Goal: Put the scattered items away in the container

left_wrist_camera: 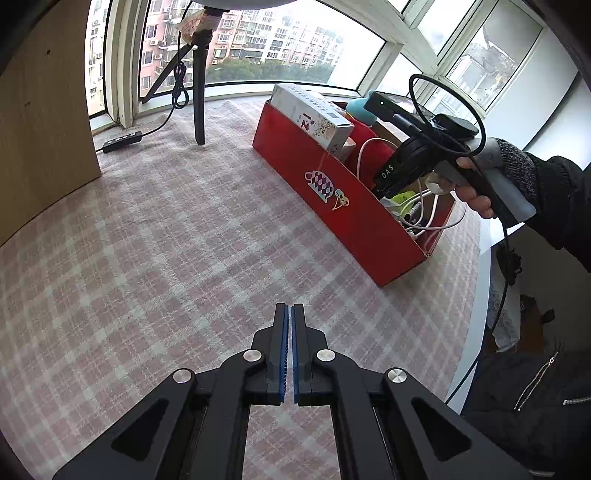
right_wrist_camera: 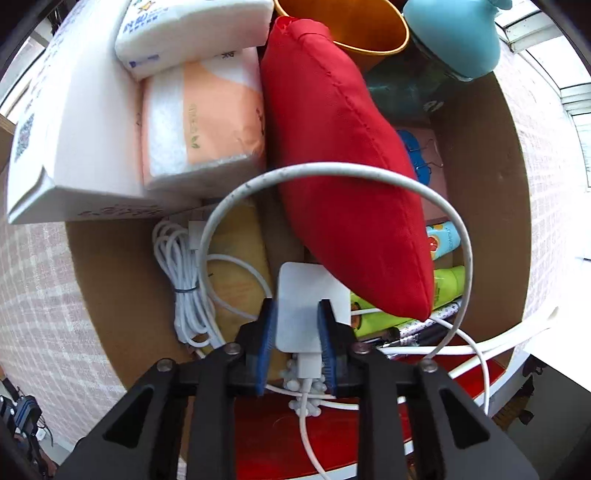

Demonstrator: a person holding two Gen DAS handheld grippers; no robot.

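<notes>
A red cardboard box (left_wrist_camera: 332, 206) stands on the checked tablecloth (left_wrist_camera: 147, 240). It holds a red cushion (right_wrist_camera: 343, 166), tissue packs (right_wrist_camera: 199, 122), a white carton (right_wrist_camera: 74, 147), an orange cup (right_wrist_camera: 351, 26) and a teal bottle (right_wrist_camera: 450, 37). Low inside the box, my right gripper (right_wrist_camera: 295, 317) is shut on a white charger (right_wrist_camera: 299, 295), pads against its sides. The charger's cable (right_wrist_camera: 369, 171) arches over the cushion. In the left wrist view a hand holds that gripper's black body (left_wrist_camera: 406, 158) over the box's near end. My left gripper (left_wrist_camera: 290, 310) is shut and empty above bare cloth.
A coiled white cable (right_wrist_camera: 181, 266) and colourful tubes (right_wrist_camera: 443, 280) lie on the box floor. A black tripod leg (left_wrist_camera: 199, 92) and a black inline switch (left_wrist_camera: 122, 138) stand near the window. A wooden panel (left_wrist_camera: 37, 110) rises at the left. The table edge (left_wrist_camera: 484, 295) runs down the right.
</notes>
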